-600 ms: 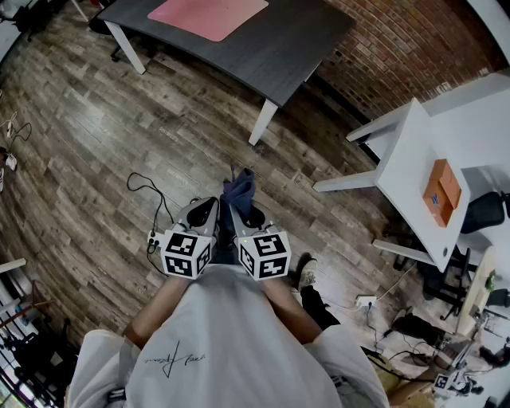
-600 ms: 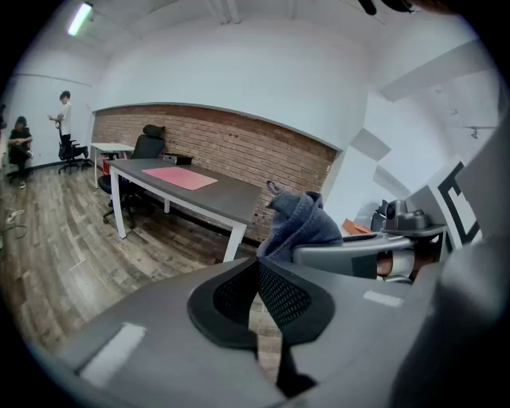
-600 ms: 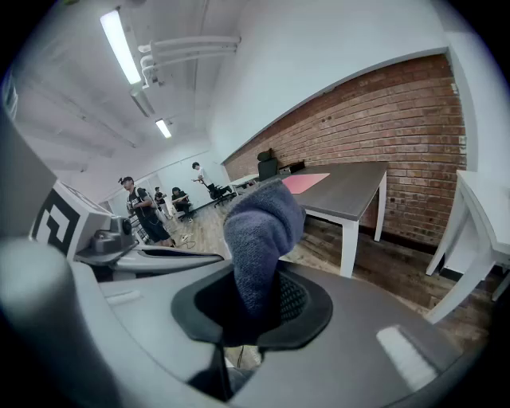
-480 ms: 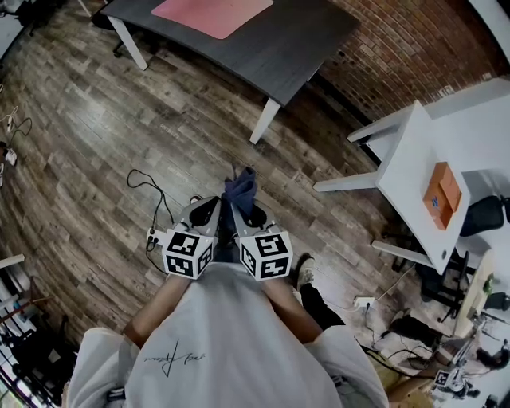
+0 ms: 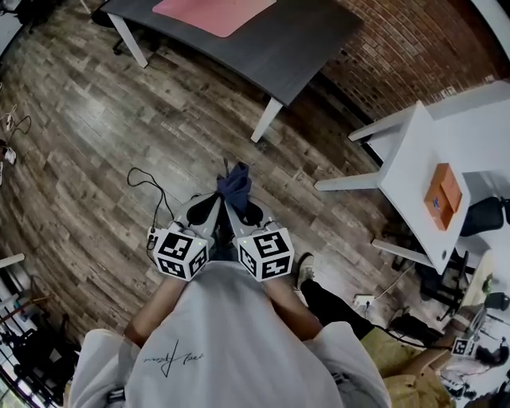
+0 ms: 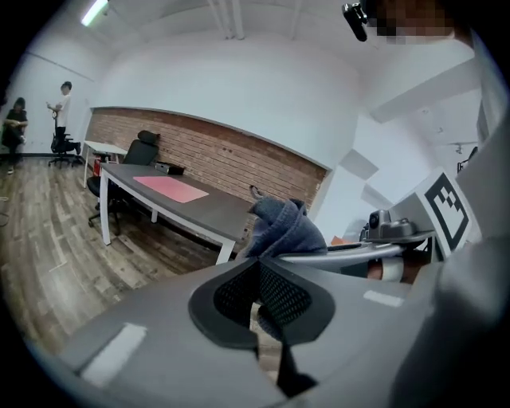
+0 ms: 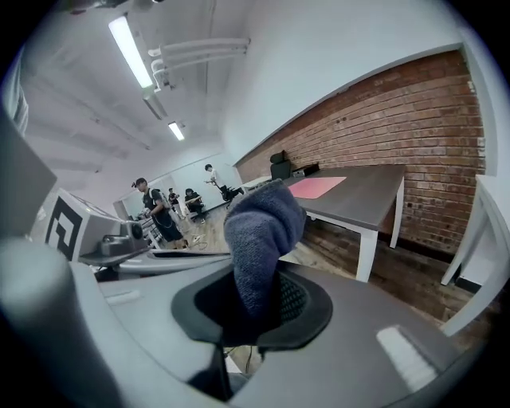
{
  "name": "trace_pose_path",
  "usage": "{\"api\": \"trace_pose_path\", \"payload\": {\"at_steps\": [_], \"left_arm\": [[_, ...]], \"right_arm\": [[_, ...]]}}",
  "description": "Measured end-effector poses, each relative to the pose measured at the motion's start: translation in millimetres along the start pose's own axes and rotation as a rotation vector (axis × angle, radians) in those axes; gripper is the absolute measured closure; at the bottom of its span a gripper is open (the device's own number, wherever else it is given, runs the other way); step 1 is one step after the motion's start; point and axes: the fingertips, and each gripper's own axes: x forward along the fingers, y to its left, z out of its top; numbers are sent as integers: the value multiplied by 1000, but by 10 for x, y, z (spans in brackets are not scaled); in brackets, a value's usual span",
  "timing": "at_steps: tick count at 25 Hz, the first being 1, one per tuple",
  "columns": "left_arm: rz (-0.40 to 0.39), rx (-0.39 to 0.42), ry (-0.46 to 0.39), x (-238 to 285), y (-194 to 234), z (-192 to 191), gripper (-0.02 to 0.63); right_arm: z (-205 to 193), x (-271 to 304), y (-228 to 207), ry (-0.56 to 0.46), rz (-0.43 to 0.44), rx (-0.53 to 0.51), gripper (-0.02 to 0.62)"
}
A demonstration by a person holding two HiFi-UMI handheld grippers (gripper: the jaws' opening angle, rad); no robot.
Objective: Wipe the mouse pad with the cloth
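Note:
The pink mouse pad [image 5: 215,12] lies on a dark table [image 5: 295,48] far ahead, across the wooden floor. It also shows in the left gripper view as the mouse pad [image 6: 170,187] and in the right gripper view as the mouse pad [image 7: 317,186]. Both grippers are held close to my body, side by side. My right gripper [image 5: 239,209] [image 7: 255,307] is shut on a dark blue cloth [image 5: 235,185] [image 7: 263,231] that sticks up past its tips. My left gripper [image 5: 209,209] [image 6: 256,299] has its pads together with nothing between them; the cloth [image 6: 283,227] shows just beyond it.
A white table [image 5: 414,159] with an orange box [image 5: 441,194] stands at the right, beside a brick wall [image 5: 398,48]. A power strip and its cable [image 5: 151,199] lie on the floor by my left gripper. Another person [image 5: 382,358] is at the lower right; more people [image 7: 159,211] stand far off.
Both grippers have stayed together in front of me, with the cloth still held. Another person has come into view at the lower right.

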Motion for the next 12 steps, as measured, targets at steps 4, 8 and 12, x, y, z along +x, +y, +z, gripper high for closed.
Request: {"api": "trace_pose_path", "payload": {"at_steps": [4,8,12], "left_arm": [[56,-6,10,19,145,20,594],[60,-25,11,14,287,69,594],[62,-35,22,66,411,146,594]], "right_arm": [[38,97,98,-2,7,34,534],[70,193,166,-13,31,94,534],[167,340,140,5,54,105,534]]}}
